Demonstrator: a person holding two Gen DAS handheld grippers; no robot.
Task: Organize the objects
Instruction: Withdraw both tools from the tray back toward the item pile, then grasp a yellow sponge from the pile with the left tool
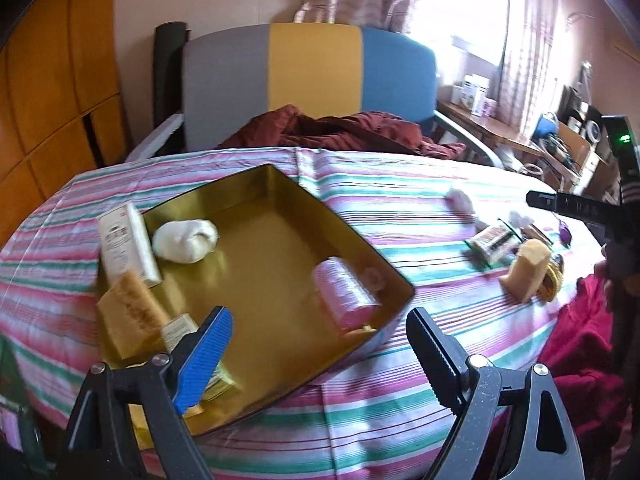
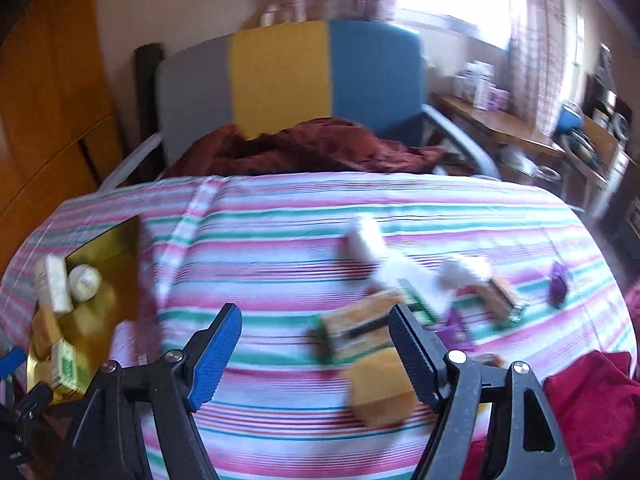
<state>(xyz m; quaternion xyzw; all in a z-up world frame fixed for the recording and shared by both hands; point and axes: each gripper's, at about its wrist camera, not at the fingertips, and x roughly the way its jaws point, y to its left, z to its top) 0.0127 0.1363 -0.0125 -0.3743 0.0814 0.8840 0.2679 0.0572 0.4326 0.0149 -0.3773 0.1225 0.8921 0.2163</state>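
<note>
A gold tin tray (image 1: 280, 184) lies on the striped tablecloth and holds a white box (image 1: 126, 246), a white cloth roll (image 1: 186, 240), a yellow sponge (image 1: 128, 320) and a pink roll (image 1: 346, 294). My left gripper (image 1: 320, 328) is open and empty over the tray's near corner. In the right wrist view the tray (image 2: 108, 248) is at the far left. My right gripper (image 2: 316, 328) is open and empty above loose items: a yellow sponge (image 2: 380, 388), a green-edged packet (image 2: 360, 328), a white roll (image 2: 366, 244) and a purple piece (image 2: 558, 286). The view is blurred.
A chair with grey, yellow and blue back (image 1: 312, 76) stands behind the table with a dark red cloth (image 1: 340, 128) on its seat. A red cloth (image 2: 592, 400) lies at the table's right edge. A cluttered side table (image 1: 500, 128) is at the right.
</note>
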